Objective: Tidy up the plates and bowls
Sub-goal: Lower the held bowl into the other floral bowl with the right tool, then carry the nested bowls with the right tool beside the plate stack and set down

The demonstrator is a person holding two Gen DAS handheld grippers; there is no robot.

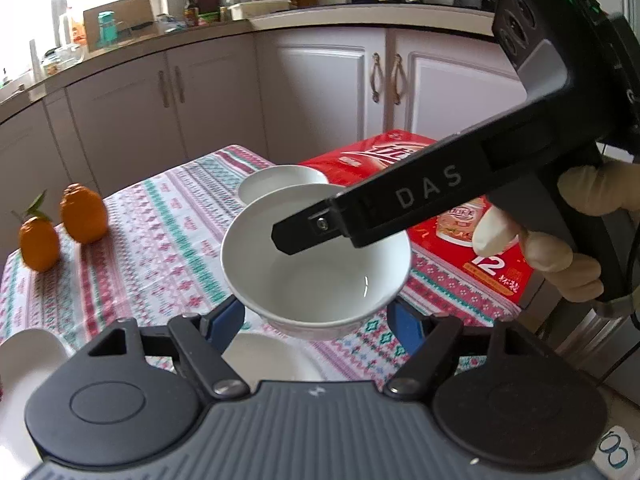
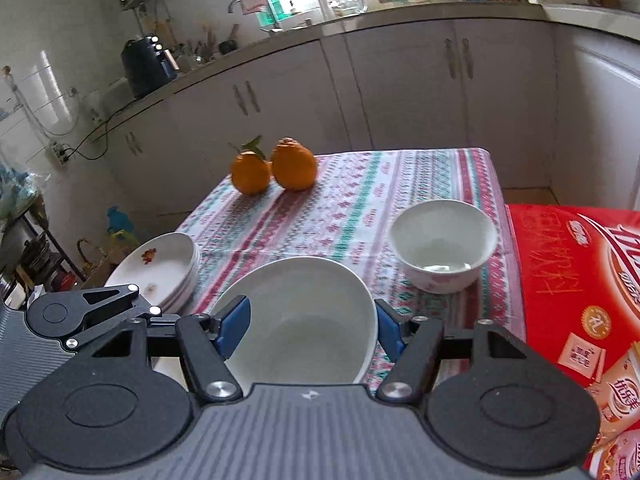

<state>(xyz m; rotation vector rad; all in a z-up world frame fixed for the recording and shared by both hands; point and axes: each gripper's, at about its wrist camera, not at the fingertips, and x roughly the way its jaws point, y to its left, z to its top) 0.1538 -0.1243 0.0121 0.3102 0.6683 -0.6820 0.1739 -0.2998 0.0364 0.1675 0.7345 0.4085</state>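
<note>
In the right wrist view, the right tool [image 2: 312, 330] has its 2 blue pads spread either side of a tilted white bowl [image 2: 300, 320], the left pad [image 2: 236, 326] against the rim, so it appears to grip the bowl, lifted above the patterned counter [image 2: 320, 216]. Just left, a stack of white plates [image 2: 160, 270] sits at the counter's near-left edge. Farther right, a second bowl [image 2: 442, 244] stands upright beside a red box [image 2: 568, 280]. At the far left, 2 oranges [image 2: 276, 168] touch each other.

In the left wrist view, the left tool [image 1: 316, 322] is open, its pads apart below the held bowl [image 1: 316, 256] and not clearly touching it. The right tool's black finger [image 1: 320, 226] reaches over that bowl's rim.
</note>
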